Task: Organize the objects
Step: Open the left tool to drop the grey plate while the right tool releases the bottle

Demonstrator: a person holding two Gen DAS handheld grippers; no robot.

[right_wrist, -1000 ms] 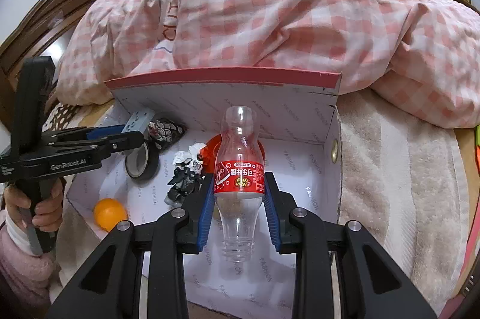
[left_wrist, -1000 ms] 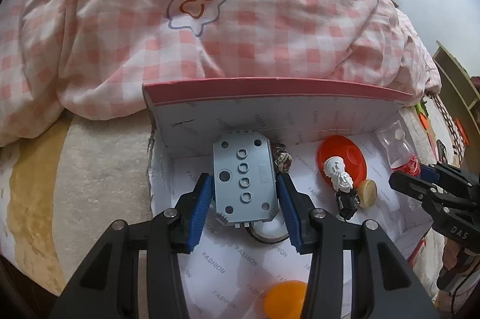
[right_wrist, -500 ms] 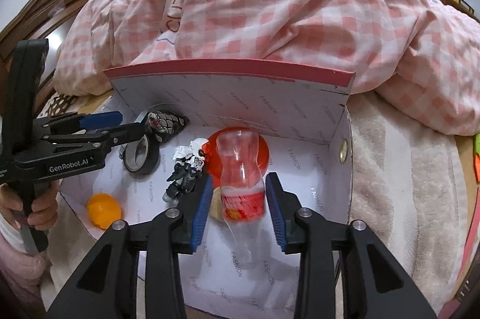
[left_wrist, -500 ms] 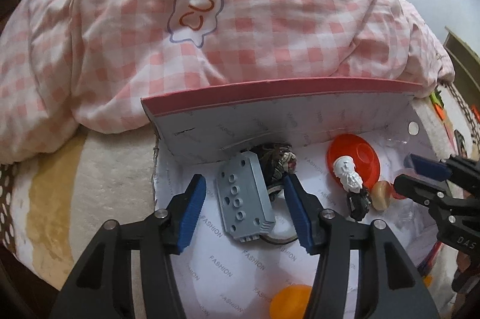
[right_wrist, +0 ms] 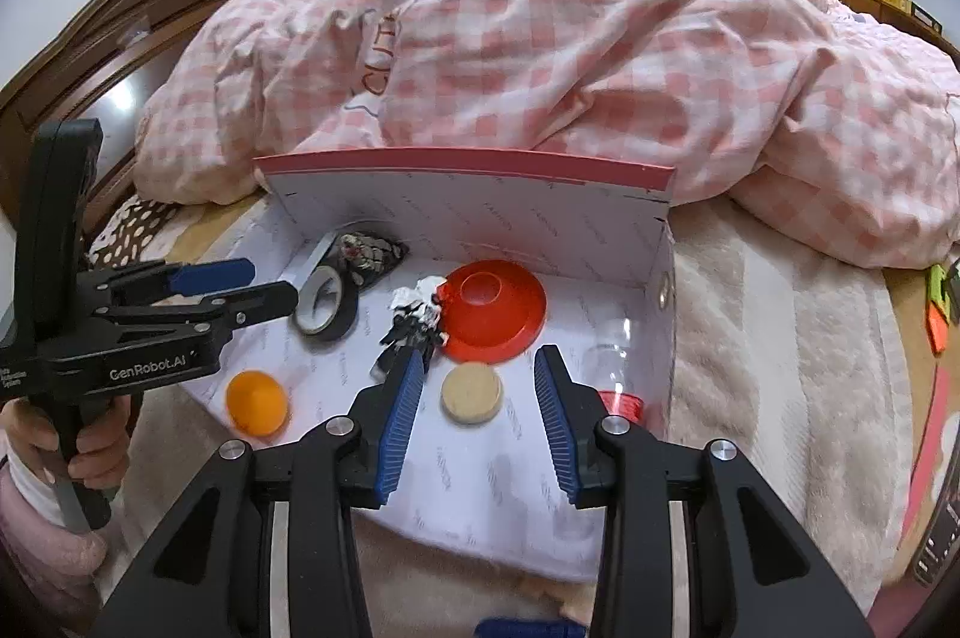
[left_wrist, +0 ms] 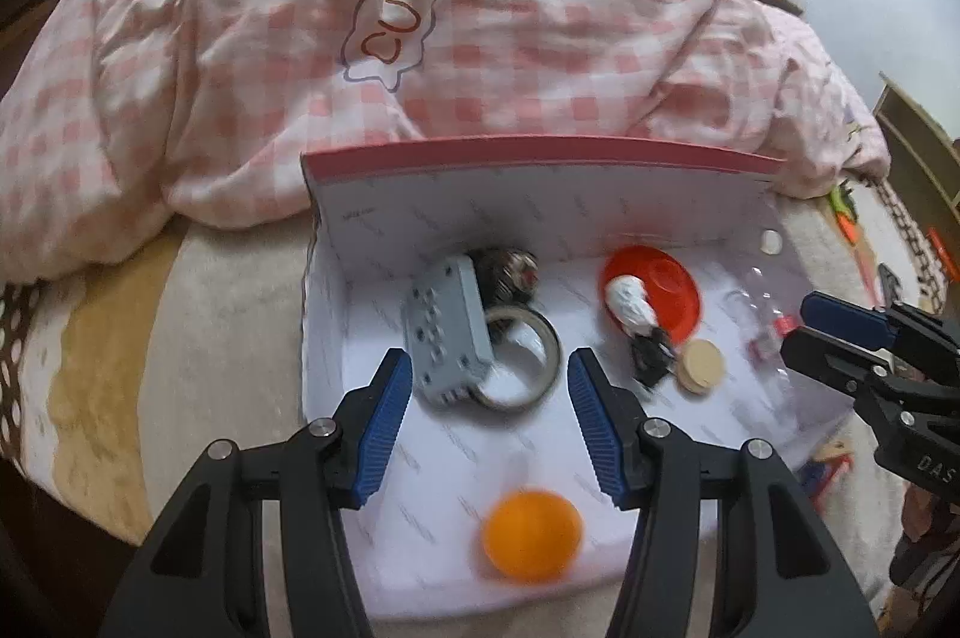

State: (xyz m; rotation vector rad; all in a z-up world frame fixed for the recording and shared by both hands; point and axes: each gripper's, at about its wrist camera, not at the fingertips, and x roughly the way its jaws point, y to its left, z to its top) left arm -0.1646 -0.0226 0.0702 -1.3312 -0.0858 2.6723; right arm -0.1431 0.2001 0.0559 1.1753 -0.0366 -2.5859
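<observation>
Box (left_wrist: 540, 194) on bed: both grippers empty, fingers spread above it.
Grey brick (left_wrist: 447, 332) leans on tape roll (left_wrist: 519, 368), long axis towards back wall. Clear bottle (right_wrist: 624, 368) lies at right wall, outline hard to read. Left gripper (left_wrist: 489, 419), right gripper (right_wrist: 474, 419) hold nothing.

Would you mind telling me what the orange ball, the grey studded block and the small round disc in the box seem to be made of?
Orange ball: probably smooth plastic, with an even, seamless matte colour, though it is blurred. Grey studded block: hard moulded plastic, judging by its crisp edges, round studs and uniform dull grey. Round disc: possibly wood or cork, pale tan and matte with a flat face; the look leaves that open.
</observation>
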